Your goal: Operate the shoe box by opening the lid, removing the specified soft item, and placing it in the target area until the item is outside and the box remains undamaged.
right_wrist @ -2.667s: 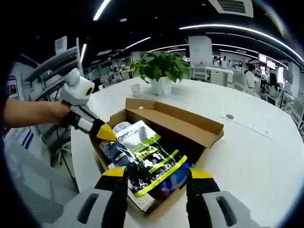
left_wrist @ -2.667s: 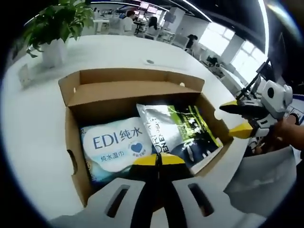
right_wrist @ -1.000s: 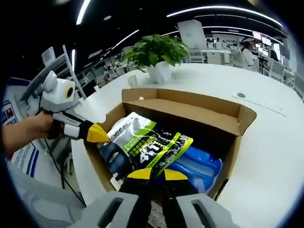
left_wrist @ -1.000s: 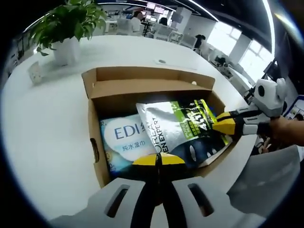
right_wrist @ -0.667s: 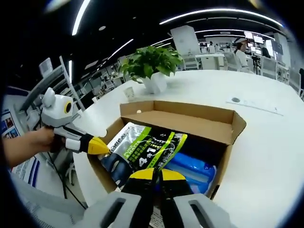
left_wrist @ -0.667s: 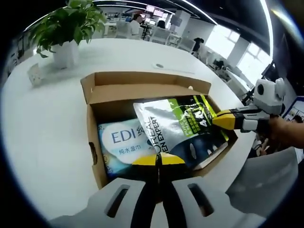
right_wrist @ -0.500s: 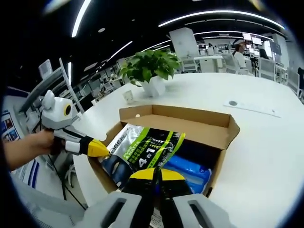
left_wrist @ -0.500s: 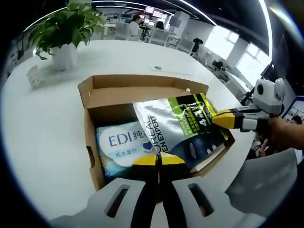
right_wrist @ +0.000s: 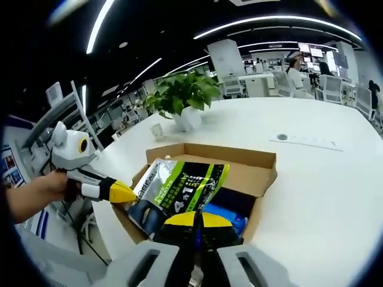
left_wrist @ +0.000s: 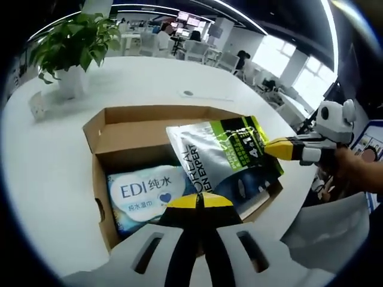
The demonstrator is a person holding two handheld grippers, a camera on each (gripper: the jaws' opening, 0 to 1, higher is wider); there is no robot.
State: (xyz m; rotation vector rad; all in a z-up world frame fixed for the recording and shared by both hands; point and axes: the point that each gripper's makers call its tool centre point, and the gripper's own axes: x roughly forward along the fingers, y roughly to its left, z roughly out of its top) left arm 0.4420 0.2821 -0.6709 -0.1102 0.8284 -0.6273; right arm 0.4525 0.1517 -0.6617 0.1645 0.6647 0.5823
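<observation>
Pouch of glossy silver, black and lime-green plastic film (left_wrist: pixel 222 160), tilted up out of open brown cardboard shoe box (left_wrist: pixel 122 119) on white table (left_wrist: pixel 48 167), one end raised above the rim, the other low over the interior. Right gripper (left_wrist: pixel 276 149), yellow-tipped and held in a person's hand, clenched on the pouch's side edge; seen along its own jaws in the right gripper view, tips pressed together over the pouch's near border. Left gripper (left_wrist: pixel 197 201) likewise closed tight, its tips at the opposite edge of the pouch; whether actually pinching the film or merely touching it, impossible to say. Beneath the pouch, flat in the box, white-and-blue soft pack of wet wipes (left_wrist: pixel 140 190). Lid flap folded back on the far side, box walls apparently intact. Beyond the box, potted green plant in white pot (left_wrist: pixel 70 51). Judging by the sag and creasing: light, limp and slippery, likely to fold or slide if nipped by a thin corner. Best taken by the flat sealed border, deep enough between the jaws to hold, and lifted clear of the cardboard wall before any sideways swing toward the target area, sparing the box's edge a snag.
</observation>
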